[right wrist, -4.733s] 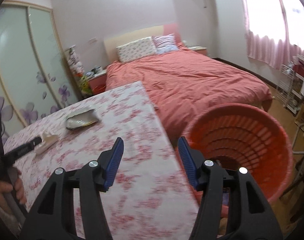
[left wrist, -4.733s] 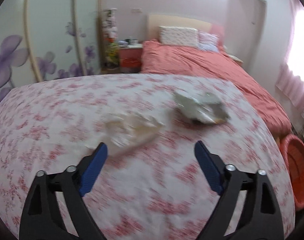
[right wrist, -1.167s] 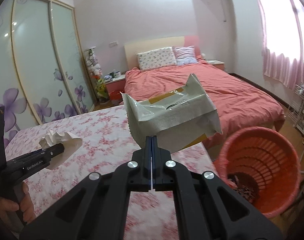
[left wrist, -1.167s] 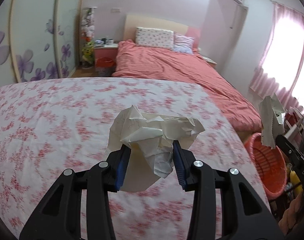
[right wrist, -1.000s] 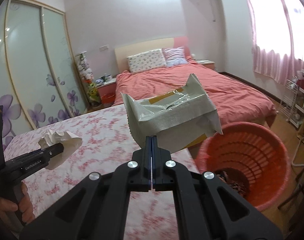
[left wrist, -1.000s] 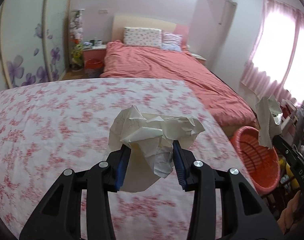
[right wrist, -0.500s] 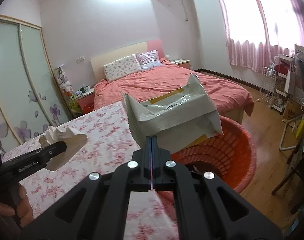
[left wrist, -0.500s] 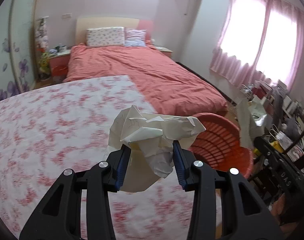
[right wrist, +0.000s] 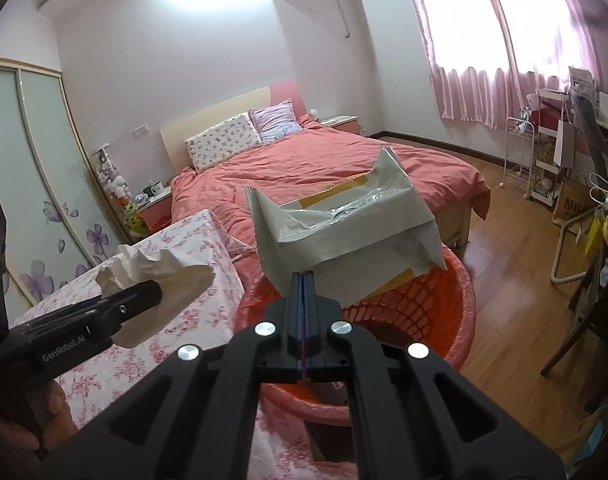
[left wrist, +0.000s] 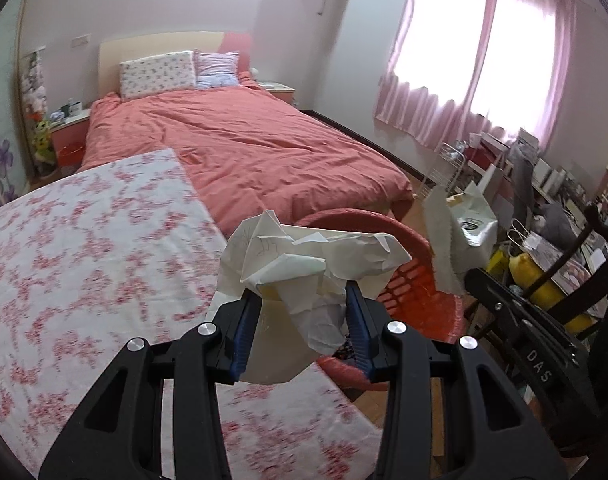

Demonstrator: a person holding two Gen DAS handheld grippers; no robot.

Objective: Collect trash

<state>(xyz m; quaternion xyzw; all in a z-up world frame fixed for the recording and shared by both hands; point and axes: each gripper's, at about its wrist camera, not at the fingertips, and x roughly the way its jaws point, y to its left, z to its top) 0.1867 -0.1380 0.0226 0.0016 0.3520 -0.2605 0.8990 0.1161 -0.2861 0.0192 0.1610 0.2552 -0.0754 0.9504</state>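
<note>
My left gripper (left wrist: 302, 304) is shut on a crumpled white paper wad (left wrist: 304, 256), held over the right edge of the floral table (left wrist: 84, 264) beside the red basket (left wrist: 412, 292). In the right wrist view the same paper wad (right wrist: 156, 268) shows at the left in the left gripper (right wrist: 144, 294). My right gripper (right wrist: 303, 280) is shut on the edge of a grey-white plastic wrapper (right wrist: 344, 232), which hangs above the red basket (right wrist: 444, 300). The wrapper (left wrist: 460, 236) also shows at the right of the left wrist view. Dark trash lies at the basket's bottom.
A bed with a coral cover (left wrist: 256, 148) stands behind the table and basket. Wooden floor (right wrist: 516, 280) runs to the right. A dark chair (left wrist: 576, 280), a yellow jug (left wrist: 536, 280) and cluttered shelves (right wrist: 552, 160) stand at the far right, under pink curtains (left wrist: 464, 60).
Both grippers have swung right, off the table toward the red basket, each keeping its grip. The basket now lies right under the wrapper and close beside the paper wad.
</note>
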